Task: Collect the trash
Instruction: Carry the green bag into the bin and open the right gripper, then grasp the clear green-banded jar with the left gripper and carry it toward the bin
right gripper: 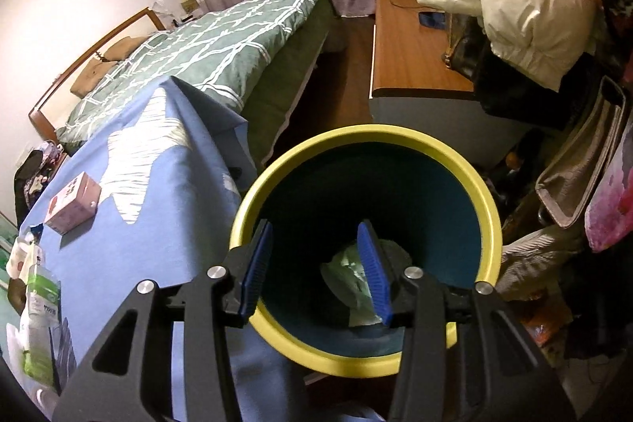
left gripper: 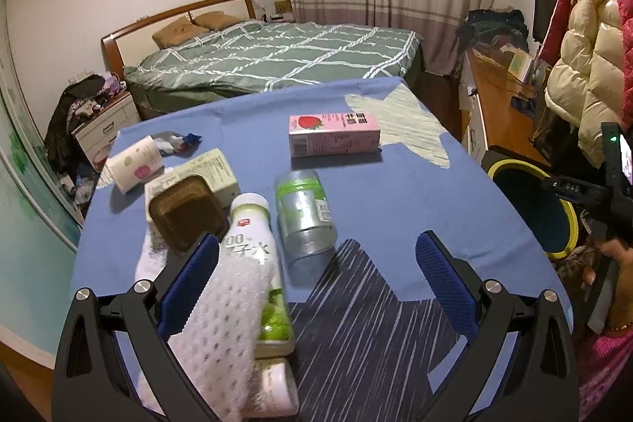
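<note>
The right gripper (right gripper: pixel 314 271) was held over the mouth of the yellow-rimmed bin (right gripper: pixel 490 200), which stood on the floor just beside the edge of the bench (left gripper: pixel 455 192). Its jaws stood parted with nothing between them. A crumpled pale wrapper (right gripper: pixel 348 275) lay at the bottom of the bin, directly under the gap. Judged from that position, the piece had been dropped in, and the gripper was placed there so that the release would fall inside the rim.

The left gripper (left gripper: pixel 316 275) hovered low over the blue cloth covering the bench, jaws released and wide apart. A white foam sleeve (left gripper: pixel 225 323) and the juice bottle (left gripper: pixel 257 256) it partly wrapped lay against the inner face of one finger; the other finger was well clear, so nothing was gripped. It was judged to be set up for the next pick.

Trash remaining on the bench:
- a silver can with green label (left gripper: pixel 306 216), on its side just beside the bottle;
- a brown plastic tray (left gripper: pixel 186 216) resting on a pale box (left gripper: pixel 213 171);
- a paper cup (left gripper: pixel 134 165) on its side, with a small wrapper (left gripper: pixel 178 141) behind it;
- a pink strawberry carton (left gripper: pixel 334 135), apart from the rest.

Most of the collection was judged outstanding.
</note>
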Demonstrator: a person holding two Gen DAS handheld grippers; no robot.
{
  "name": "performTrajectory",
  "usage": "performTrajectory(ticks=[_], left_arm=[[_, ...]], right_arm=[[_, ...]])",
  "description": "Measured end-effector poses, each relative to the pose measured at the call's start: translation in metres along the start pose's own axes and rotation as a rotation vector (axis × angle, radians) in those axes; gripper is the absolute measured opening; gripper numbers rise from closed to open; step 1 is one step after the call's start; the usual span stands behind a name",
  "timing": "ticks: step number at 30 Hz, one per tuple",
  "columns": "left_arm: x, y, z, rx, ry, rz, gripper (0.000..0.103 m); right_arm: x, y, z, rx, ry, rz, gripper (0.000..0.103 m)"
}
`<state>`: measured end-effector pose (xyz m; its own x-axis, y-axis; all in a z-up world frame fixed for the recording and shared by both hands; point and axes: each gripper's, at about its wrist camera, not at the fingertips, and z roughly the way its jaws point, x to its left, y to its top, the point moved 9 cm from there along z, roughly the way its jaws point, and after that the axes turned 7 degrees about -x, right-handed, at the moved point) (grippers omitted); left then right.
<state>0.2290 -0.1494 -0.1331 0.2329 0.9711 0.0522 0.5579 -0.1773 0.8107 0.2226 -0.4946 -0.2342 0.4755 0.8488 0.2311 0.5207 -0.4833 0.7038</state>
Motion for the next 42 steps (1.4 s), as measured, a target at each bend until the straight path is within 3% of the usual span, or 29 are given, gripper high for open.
performTrajectory(ticks=[7,16,26,29,33,42], left_arm=[[-0.007,-0.009,0.042,0.046,0.037,0.037,0.098],[0.006,-0.012,0.086,0.097,0.092,0.016,0.082],[0.001,-0.013,0.101,0.129,0.111,0.036,0.067],[-0.008,-0.016,0.102,0.142,0.075,0.038,0.066],[-0.012,-0.017,0.108,0.141,0.096,0.055,0.065],[0.003,-0.014,0.127,0.172,0.141,-0.028,0.051]], right_arm=[[-0.001,-0.002,0.0,0.004,0.018,0.007,0.044],[-0.002,-0.004,0.004,0.013,0.03,0.014,0.044],[-0.001,-0.009,0.012,0.034,0.048,0.026,0.045],[-0.001,-0.01,0.013,0.035,0.049,0.028,0.045],[-0.002,-0.012,0.016,0.038,0.052,0.031,0.045],[-0.002,-0.016,0.018,0.04,0.059,0.036,0.045]])
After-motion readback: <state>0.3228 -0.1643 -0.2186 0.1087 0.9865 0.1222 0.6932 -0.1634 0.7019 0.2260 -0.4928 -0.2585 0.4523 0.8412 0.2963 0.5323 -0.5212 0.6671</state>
